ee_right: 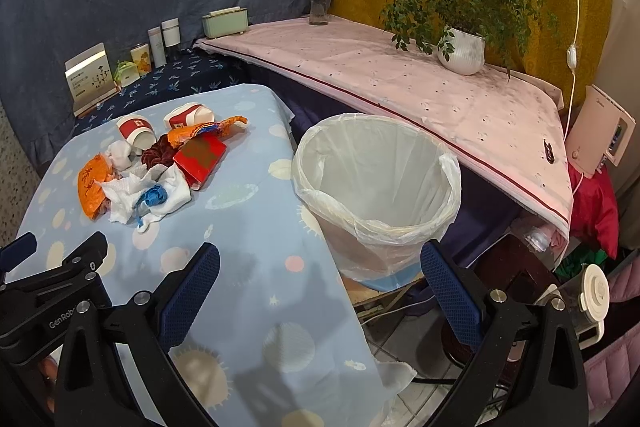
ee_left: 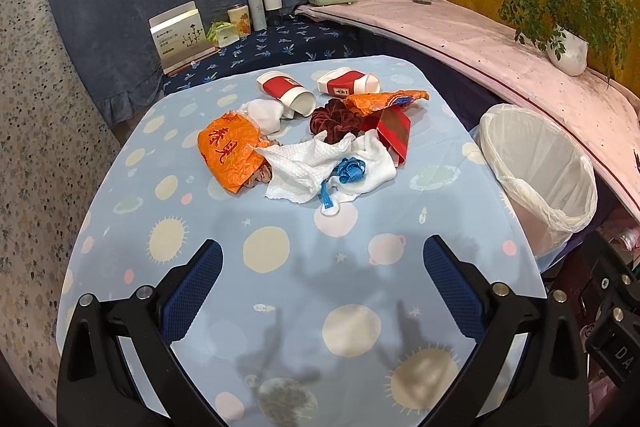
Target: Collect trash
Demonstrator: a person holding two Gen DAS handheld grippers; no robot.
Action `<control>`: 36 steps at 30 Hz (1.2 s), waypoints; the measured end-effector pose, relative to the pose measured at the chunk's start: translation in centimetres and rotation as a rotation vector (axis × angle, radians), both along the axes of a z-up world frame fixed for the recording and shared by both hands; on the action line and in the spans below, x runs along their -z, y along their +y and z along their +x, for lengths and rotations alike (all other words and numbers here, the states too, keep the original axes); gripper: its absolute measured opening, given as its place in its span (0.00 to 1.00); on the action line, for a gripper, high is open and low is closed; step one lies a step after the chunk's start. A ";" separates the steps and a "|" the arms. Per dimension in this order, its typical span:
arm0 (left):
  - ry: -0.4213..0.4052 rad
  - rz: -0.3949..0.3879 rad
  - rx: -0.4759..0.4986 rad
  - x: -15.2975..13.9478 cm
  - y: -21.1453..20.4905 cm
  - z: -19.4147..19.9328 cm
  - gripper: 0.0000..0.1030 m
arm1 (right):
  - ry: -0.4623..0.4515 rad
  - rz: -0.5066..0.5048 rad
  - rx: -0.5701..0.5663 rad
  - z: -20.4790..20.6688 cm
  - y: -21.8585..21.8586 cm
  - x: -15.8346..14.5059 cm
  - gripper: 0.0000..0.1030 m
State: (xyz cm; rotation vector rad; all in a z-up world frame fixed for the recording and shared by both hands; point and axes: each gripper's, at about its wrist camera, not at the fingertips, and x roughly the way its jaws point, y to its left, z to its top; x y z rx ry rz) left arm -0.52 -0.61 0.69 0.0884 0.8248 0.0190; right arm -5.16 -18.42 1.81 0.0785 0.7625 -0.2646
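Observation:
A heap of trash lies on the blue planet-print tablecloth: an orange wrapper, white paper towels, a blue ribbon, a red box, a dark red scrunchie, a second orange wrapper and two tipped red-and-white paper cups. A bin with a clear liner stands right of the table; it also shows in the right wrist view. My left gripper is open and empty, well short of the heap. My right gripper is open and empty, near the table's right edge beside the bin.
A pink-covered shelf runs behind the bin, with a potted plant, a flower vase and a green box. Boxes and jars stand on a dark blue cloth at the back. The left gripper's body shows at lower left.

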 end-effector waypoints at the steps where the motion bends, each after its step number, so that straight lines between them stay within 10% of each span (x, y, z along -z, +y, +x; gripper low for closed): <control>1: 0.000 0.002 -0.001 0.0 0.0 0.0 0.93 | 0.000 0.001 0.000 0.0 0.0 0.0 0.94; 36: 0.008 -0.007 -0.009 0.2 0.0 0.2 0.93 | -0.006 -0.005 0.006 0.2 -0.4 -0.1 0.94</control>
